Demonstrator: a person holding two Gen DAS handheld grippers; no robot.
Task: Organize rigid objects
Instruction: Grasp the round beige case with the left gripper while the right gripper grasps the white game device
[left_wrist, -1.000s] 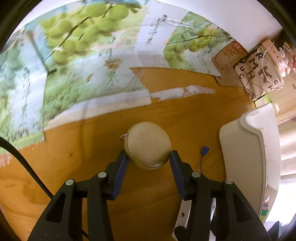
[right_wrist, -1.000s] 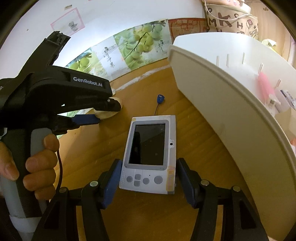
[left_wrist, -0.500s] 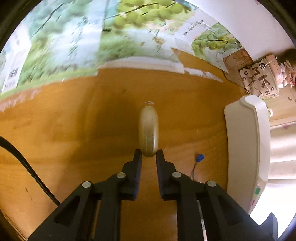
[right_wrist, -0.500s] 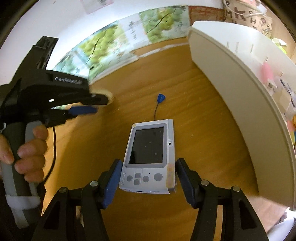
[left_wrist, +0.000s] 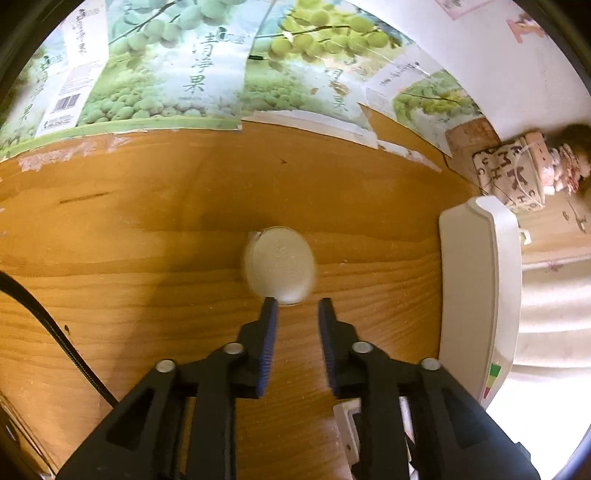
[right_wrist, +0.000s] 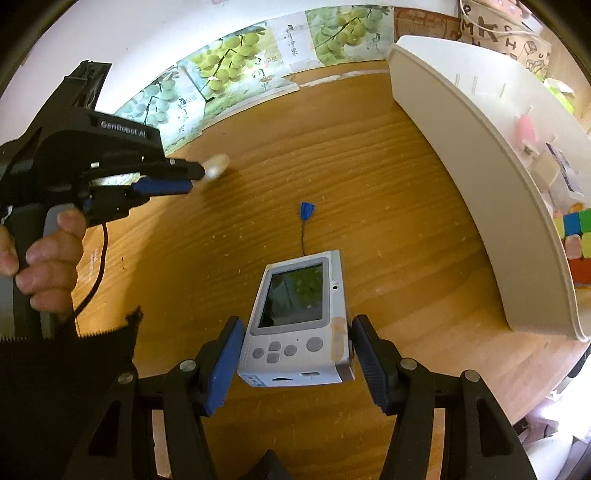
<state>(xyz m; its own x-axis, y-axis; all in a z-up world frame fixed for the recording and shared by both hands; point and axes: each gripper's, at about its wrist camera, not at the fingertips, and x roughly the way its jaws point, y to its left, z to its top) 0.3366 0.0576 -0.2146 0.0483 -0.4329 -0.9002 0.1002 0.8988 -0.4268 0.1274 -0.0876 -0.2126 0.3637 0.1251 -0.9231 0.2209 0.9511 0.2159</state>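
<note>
Between right tongs (right_wrist: 297, 354) sits handheld console (right_wrist: 299, 325) (gripped).

Round tin (left_wrist: 279, 265) motion-blurred

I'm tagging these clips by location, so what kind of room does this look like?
Probably a home desk or hobby corner: a wooden tabletop, grape-print packaging against the white wall, and a white organiser tray holding toys and a puzzle cube.
</note>
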